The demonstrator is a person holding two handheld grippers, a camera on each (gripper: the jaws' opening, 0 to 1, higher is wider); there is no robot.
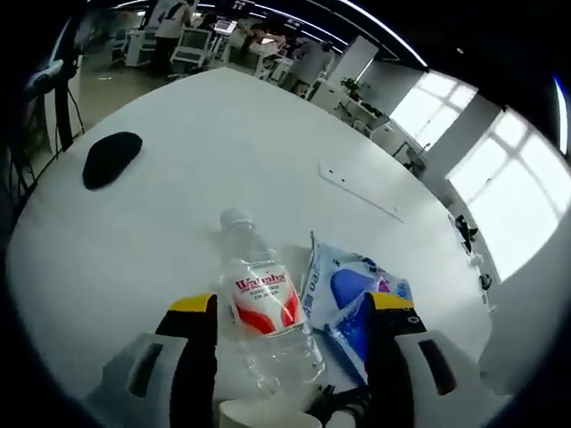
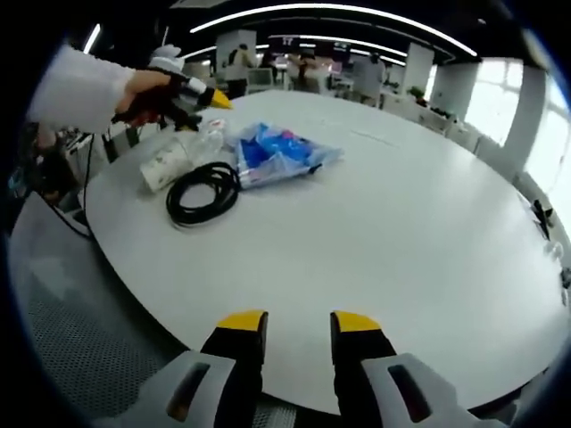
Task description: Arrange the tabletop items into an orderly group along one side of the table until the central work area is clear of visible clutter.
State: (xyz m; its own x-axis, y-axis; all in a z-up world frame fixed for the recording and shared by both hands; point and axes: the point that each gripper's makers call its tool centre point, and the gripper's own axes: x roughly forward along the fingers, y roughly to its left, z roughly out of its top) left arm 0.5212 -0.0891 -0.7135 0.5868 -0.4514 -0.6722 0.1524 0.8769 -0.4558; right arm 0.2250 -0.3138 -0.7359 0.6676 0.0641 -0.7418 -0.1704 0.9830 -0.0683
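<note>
spread left claw point(image 1: 292, 316) straddles bottle point(image 1: 265, 308) on round white table point(image 1: 178, 205); right claw point(image 2: 288, 323) slightly parted, open-plan office behind.

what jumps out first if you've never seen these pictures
A clear water bottle lies between the open jaws of the left gripper, beside a blue packet on the white table. A black cable coil sits beside them near the table's edge. The right gripper hangs open over bare table.

coiled cable point(image 1: 343, 403) — mostly cut off — bottom edge
</note>
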